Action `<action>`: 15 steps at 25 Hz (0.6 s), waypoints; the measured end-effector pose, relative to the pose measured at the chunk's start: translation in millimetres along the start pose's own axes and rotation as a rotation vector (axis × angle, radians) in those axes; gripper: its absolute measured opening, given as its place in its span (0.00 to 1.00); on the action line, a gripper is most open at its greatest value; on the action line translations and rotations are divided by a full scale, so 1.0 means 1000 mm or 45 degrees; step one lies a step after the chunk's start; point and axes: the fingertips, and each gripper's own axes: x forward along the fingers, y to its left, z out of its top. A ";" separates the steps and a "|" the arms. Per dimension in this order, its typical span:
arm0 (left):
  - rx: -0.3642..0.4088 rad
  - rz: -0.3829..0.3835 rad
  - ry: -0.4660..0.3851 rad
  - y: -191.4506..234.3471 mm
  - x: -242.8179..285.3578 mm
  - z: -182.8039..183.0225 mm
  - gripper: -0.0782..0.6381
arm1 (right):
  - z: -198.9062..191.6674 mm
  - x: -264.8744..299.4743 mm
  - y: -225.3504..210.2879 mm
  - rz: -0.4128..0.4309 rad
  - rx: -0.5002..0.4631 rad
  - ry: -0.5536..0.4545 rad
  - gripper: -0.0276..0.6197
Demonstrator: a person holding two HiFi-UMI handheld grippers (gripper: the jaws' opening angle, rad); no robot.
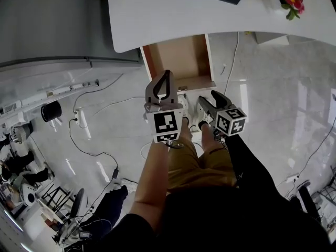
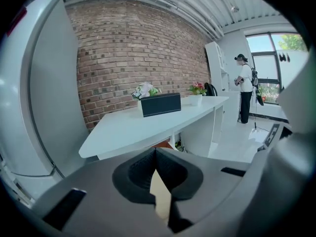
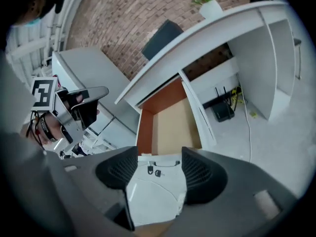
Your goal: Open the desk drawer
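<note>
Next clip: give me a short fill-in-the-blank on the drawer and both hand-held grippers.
The drawer under the white desk is pulled ____.
The left hand-held gripper has its jaws ____, with nothing between them.
The right hand-held gripper has its jaws ____, gripping nothing.
Missing words: open; shut; apart.

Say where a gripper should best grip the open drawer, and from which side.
Probably the top edge of the white front panel, from above on the person's side: the drawer is pulled out and open-topped, so that upright board has a free rim. No handle shows, only keys.
</note>
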 end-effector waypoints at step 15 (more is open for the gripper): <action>-0.076 -0.044 -0.130 0.027 -0.011 0.128 0.12 | 0.204 -0.060 0.074 -0.024 -0.652 -0.253 0.59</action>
